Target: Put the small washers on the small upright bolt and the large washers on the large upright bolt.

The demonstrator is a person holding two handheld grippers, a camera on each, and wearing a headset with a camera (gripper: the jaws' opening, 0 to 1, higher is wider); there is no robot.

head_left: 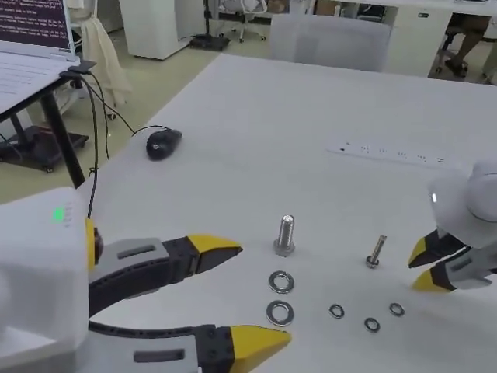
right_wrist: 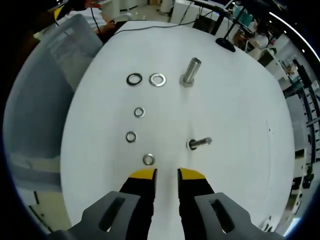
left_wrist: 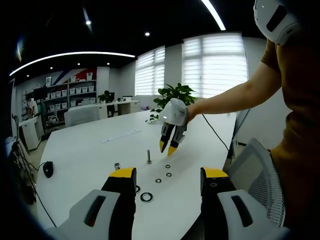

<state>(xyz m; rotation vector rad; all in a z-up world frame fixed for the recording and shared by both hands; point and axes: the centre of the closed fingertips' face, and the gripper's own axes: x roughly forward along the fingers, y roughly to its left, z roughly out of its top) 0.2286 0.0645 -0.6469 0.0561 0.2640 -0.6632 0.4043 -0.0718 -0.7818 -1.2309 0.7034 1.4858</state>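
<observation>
Starting at the left of the head view, my left gripper [head_left: 258, 294] hangs low over the near edge of the white table [head_left: 256, 116] with its yellow-tipped jaws spread wide and nothing between them. I judge that width suits the bigger rings lying just past its tips. Those are the two large silver steel washers [head_left: 280, 281], flat on the table one behind the other, with a small gap between them. They lie just on the near side of the large silver hex-head bolt [head_left: 286, 233], which stands on its head with the threads up so a ring can drop straight over it. No washer sits on it yet. To the right, the three small silver washers [head_left: 372, 325] lie flat in a loose cluster, apart from one another. They are near the small silver bolt [head_left: 376, 252], which stands head-down a little farther from me and is bare as well. Each set of washers lies close to its own bolt, so every carry is short. At the right edge, my right gripper [head_left: 418, 272] hovers just right of the small bolt. Its jaws are a narrow gap apart and hold nothing, and in the right gripper view they point at the nearest small washer [right_wrist: 148, 159]. That narrow gap fits so thin a ring, so I take the first pick to be in hand, with the whole task ahead.
</observation>
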